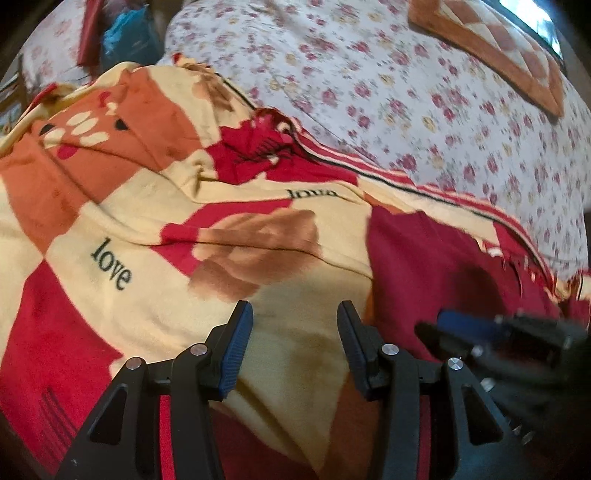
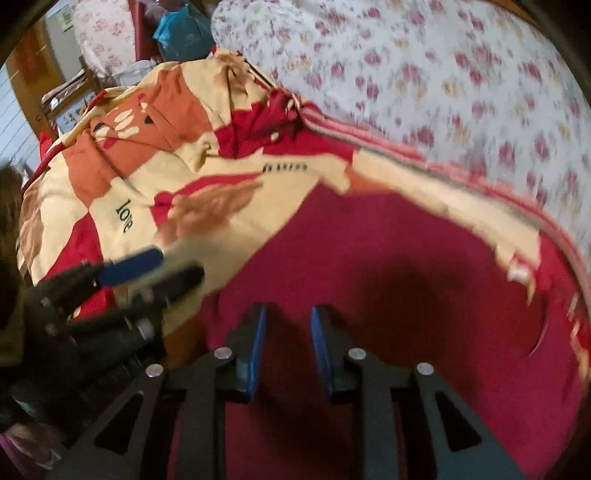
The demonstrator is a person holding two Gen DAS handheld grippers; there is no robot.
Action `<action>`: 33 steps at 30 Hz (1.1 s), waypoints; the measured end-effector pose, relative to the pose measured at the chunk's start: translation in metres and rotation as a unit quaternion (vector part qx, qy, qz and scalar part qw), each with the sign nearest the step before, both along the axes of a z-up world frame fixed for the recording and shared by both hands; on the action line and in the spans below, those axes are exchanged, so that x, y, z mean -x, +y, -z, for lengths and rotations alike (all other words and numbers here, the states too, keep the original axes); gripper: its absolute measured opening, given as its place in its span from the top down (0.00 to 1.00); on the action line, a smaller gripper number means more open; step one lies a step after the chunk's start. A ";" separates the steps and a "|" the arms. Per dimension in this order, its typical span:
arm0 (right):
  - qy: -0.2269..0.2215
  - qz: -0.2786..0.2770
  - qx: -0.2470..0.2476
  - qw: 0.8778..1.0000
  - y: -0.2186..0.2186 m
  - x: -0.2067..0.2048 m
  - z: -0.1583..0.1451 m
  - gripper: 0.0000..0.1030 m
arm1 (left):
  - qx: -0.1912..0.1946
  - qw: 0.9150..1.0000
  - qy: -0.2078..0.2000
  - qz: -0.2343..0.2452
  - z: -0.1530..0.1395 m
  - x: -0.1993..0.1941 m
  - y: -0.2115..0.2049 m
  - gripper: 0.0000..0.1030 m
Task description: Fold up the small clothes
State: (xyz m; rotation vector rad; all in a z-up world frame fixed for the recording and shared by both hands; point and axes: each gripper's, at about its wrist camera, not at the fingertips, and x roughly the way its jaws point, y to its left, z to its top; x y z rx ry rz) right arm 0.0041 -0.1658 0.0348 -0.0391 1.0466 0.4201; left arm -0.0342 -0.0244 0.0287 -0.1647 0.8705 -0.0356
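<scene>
A dark red garment (image 2: 369, 258) lies flat on a yellow, red and orange blanket (image 2: 221, 221) printed with "love". My right gripper (image 2: 289, 308) hovers just above the garment's near part. Its jaws are slightly parted, with nothing between the blue pads. In the left wrist view the garment (image 1: 443, 266) lies to the right, and my left gripper (image 1: 295, 308) stands open over a yellow patch of the blanket (image 1: 147, 221), holding nothing. Each gripper shows blurred in the other's view: the right gripper (image 1: 480, 325) at the garment's near edge, the left gripper (image 2: 177, 264) beside the garment's left edge.
The blanket lies on a bed with a white floral sheet (image 1: 406, 92). An orange checked cushion (image 1: 498, 48) lies at the far right. A blue bag (image 2: 181, 33) and wooden furniture (image 2: 66, 96) stand beyond the bed's far left.
</scene>
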 end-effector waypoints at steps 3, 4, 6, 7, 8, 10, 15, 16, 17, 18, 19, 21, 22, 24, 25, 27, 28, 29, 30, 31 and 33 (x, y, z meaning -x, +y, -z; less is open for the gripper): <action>-0.014 0.020 -0.006 1.000 0.006 0.007 0.001 0.75 | 0.025 1.000 -0.010 -0.009 -0.001 -0.001 0.007 0.74; -0.011 0.022 -0.011 1.000 0.005 0.008 0.000 0.75 | 0.028 0.999 -0.015 -0.008 -0.002 -0.001 0.007 0.74; 0.006 0.022 -0.037 0.999 -0.001 0.009 -0.003 0.75 | 0.029 0.999 -0.022 0.002 -0.004 0.001 0.003 0.74; 0.014 0.022 -0.048 0.999 -0.007 0.012 -0.006 0.74 | 0.029 0.999 -0.029 0.012 -0.006 0.003 -0.001 0.74; 0.013 0.026 -0.051 0.998 -0.014 0.016 -0.011 0.71 | 0.028 0.999 -0.034 0.021 -0.007 0.004 -0.005 0.74; -0.003 0.042 -0.042 0.998 -0.030 0.027 -0.020 0.63 | 0.017 0.998 -0.048 0.043 -0.010 0.008 -0.015 0.74; -0.044 0.117 0.022 0.992 -0.104 0.058 -0.039 0.51 | -0.015 0.995 -0.055 0.085 -0.010 0.015 -0.040 0.74; -0.045 0.135 0.037 0.989 -0.120 0.062 -0.040 0.51 | -0.018 0.994 -0.053 0.089 -0.011 0.016 -0.044 0.74; -0.046 0.154 0.052 0.986 -0.137 0.066 -0.040 0.51 | -0.018 0.994 -0.051 0.094 -0.012 0.017 -0.048 0.74; -0.044 0.177 0.066 0.981 -0.155 0.071 -0.039 0.51 | -0.019 0.994 -0.048 0.099 -0.014 0.017 -0.052 0.74; -0.040 0.194 0.075 0.977 -0.169 0.074 -0.037 0.51 | -0.022 0.994 -0.045 0.102 -0.016 0.018 -0.056 0.74; -0.029 0.233 0.092 0.968 -0.199 0.079 -0.031 0.51 | -0.023 0.993 -0.040 0.111 -0.020 0.018 -0.066 0.74; -0.023 0.247 0.095 0.964 -0.211 0.080 -0.028 0.51 | -0.024 0.992 -0.040 0.116 -0.023 0.019 -0.072 0.74; -0.006 0.273 0.093 0.957 -0.230 0.081 -0.018 0.51 | -0.039 0.991 -0.035 0.120 -0.025 0.018 -0.085 0.74; 0.009 0.279 0.089 0.956 -0.237 0.080 -0.011 0.51 | -0.041 0.991 -0.030 0.120 -0.025 0.016 -0.090 0.74; 0.000 0.282 0.074 0.957 -0.243 0.083 -0.004 0.51 | -0.034 0.991 -0.016 0.126 -0.023 0.012 -0.100 0.74; -0.003 0.282 0.077 0.956 -0.242 0.083 -0.004 0.51 | -0.032 0.991 -0.004 0.133 -0.018 0.009 -0.107 0.74; -0.004 0.281 0.082 0.956 -0.240 0.083 -0.003 0.51 | -0.030 0.990 0.002 0.136 -0.014 0.007 -0.110 0.74; -0.005 0.280 0.085 0.956 -0.238 0.083 -0.004 0.51 | -0.031 0.990 0.007 0.136 -0.009 0.006 -0.113 0.74; -0.003 0.279 0.083 0.957 -0.237 0.083 -0.005 0.51 | -0.038 0.990 0.010 0.135 -0.003 0.006 -0.116 0.74; -0.001 0.276 0.071 0.959 -0.240 0.087 -0.008 0.51 | -0.060 0.988 -0.015 0.143 0.004 0.012 -0.120 0.73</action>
